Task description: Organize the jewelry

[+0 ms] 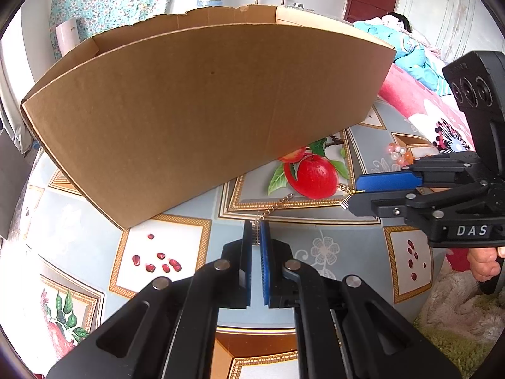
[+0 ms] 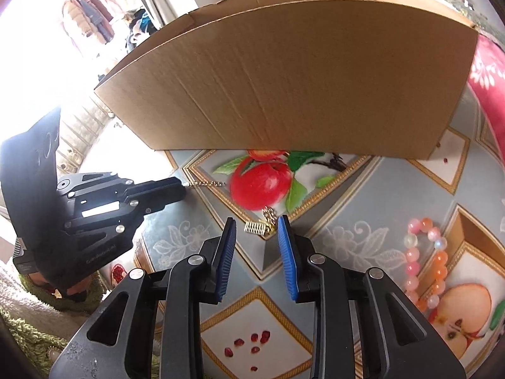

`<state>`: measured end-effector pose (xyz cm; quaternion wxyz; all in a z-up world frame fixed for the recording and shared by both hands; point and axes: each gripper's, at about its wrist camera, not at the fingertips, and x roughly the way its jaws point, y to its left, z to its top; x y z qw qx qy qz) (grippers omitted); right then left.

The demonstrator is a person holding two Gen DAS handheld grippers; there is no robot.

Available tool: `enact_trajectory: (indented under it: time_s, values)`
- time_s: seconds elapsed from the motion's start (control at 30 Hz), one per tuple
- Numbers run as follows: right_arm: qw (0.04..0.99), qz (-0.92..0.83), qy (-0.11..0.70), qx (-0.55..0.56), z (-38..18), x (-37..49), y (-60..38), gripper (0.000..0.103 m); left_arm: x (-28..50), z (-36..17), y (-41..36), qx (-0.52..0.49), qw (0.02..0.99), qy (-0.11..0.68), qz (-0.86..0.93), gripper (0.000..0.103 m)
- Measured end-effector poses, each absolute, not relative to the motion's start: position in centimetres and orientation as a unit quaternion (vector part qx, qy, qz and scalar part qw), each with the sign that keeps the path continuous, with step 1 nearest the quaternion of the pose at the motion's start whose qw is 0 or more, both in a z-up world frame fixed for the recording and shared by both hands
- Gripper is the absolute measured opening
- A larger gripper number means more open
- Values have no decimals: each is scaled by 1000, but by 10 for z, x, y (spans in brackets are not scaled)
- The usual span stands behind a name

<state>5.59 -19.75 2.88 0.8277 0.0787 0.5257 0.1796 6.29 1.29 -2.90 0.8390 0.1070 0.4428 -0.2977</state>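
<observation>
Gold chain (image 1: 277, 203) pinched in left gripper (image 1: 256, 232); right gripper (image 2: 256, 225) spread, near cardboard box (image 2: 300, 79).

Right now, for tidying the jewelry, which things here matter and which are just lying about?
Part of the job:
gold chain, one end pinched in the left hand-held gripper
its other end by the open right hand-held gripper
pink and orange bead bracelet
cardboard box, likely the container

Just lying about:
fruit-print tablecloth
pink blanket
</observation>
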Motion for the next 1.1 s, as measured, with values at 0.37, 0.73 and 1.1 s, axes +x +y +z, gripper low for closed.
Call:
enact_trajectory:
  time_s: [0.37, 0.73, 1.1]
  values:
    - [839, 169, 516, 49, 24, 59, -182, 27, 63, -29, 13, 104, 839, 442, -298, 5]
    - [852, 125, 507, -27, 22, 51, -156, 26, 63, -28, 14, 107, 840, 441, -298, 5]
    - [854, 118, 505, -32, 22, 46, -149, 13, 61, -29, 11, 115, 841, 437, -296, 5]
